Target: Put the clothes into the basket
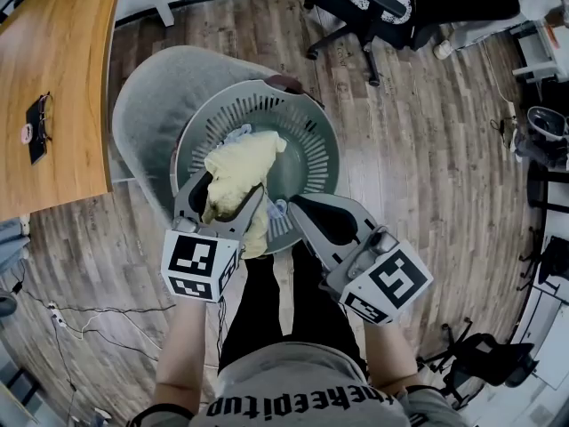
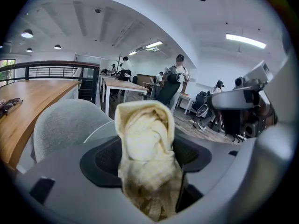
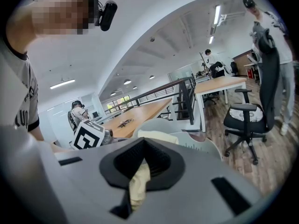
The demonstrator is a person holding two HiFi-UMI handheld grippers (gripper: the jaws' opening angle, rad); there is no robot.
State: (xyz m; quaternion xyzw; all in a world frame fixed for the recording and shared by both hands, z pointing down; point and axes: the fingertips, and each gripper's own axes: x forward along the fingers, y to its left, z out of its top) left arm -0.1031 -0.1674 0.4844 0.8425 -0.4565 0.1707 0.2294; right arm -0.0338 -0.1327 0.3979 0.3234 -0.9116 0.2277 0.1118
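A pale yellow cloth [image 1: 240, 167] lies bunched in the round grey slotted basket [image 1: 324, 140]. My left gripper [image 1: 229, 189] hangs over the basket's near rim. Its jaws are spread wide around the upright wad of cloth [image 2: 147, 143] and do not squeeze it. My right gripper [image 1: 298, 210] is just to the right, at the same rim. It is shut on a thin strip of the yellow cloth [image 3: 138, 183], which hangs down between its jaws. A bluish garment [image 1: 238, 133] peeks out under the far edge of the yellow cloth.
The basket sits against a grey padded chair [image 1: 151, 105]. A wooden table [image 1: 53, 78] runs along the left. A black office chair [image 1: 364, 3] stands at the back right. Cables [image 1: 80, 323] trail on the wood floor at the lower left.
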